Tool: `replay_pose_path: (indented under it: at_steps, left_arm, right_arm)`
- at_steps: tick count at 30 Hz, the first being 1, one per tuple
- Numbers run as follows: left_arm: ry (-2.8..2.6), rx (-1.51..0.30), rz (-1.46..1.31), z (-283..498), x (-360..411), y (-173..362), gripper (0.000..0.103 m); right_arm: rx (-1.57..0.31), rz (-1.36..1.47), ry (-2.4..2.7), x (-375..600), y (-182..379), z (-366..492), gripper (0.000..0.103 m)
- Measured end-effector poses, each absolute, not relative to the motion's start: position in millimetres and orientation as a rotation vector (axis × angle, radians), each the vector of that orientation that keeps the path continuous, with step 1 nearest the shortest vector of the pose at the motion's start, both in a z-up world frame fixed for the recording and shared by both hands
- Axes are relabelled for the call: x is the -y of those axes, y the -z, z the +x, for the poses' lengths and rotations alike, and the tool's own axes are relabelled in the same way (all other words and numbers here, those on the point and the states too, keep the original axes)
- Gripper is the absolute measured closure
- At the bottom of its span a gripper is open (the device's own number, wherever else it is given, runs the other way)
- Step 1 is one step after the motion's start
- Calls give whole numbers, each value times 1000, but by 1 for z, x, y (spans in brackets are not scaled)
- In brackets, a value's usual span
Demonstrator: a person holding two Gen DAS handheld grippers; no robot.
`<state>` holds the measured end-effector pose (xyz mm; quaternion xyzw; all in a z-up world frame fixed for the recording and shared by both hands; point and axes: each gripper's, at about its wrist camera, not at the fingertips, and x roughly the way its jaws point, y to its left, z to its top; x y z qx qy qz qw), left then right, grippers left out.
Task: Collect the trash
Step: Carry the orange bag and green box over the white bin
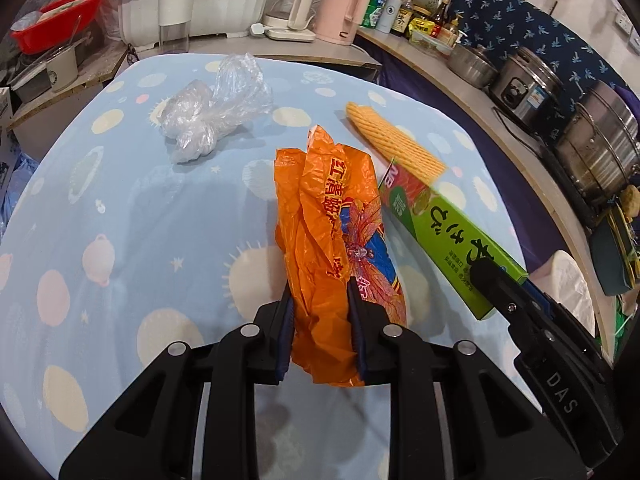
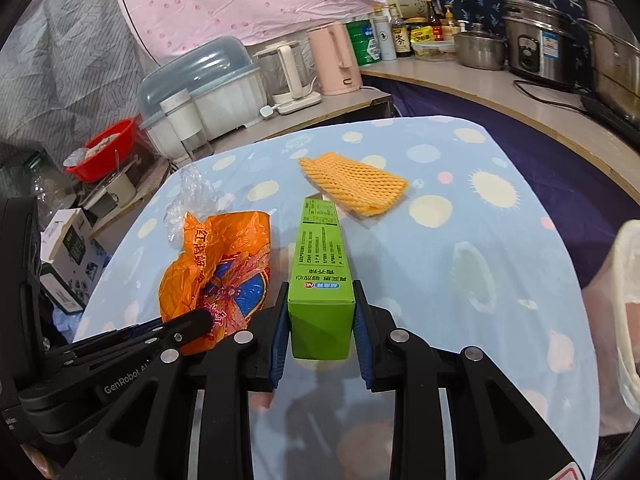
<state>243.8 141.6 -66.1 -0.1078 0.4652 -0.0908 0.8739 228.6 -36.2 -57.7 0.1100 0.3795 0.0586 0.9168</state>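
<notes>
My left gripper clenched on crumpled orange plastic bag, pads pinching its near end, rest trailing ahead over blue dotted tablecloth. My right gripper clamped on green carton by near end, carton pointing away. Yellow foam net just beyond carton tip, possibly touching, view blurred. Clear plastic bag farther back, apart.

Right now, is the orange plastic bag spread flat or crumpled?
Crumpled: the orange plastic bag is bunched into creased folds, pinched in the left gripper.
</notes>
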Motion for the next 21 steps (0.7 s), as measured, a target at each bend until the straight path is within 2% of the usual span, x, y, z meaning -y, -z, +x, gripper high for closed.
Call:
replay_pose_path:
  at_steps: [21]
  left_arm:
    - [319, -888, -89, 164, -57, 14, 80]
  right_arm:
    - [-631, 338, -8, 118, 11, 116, 76]
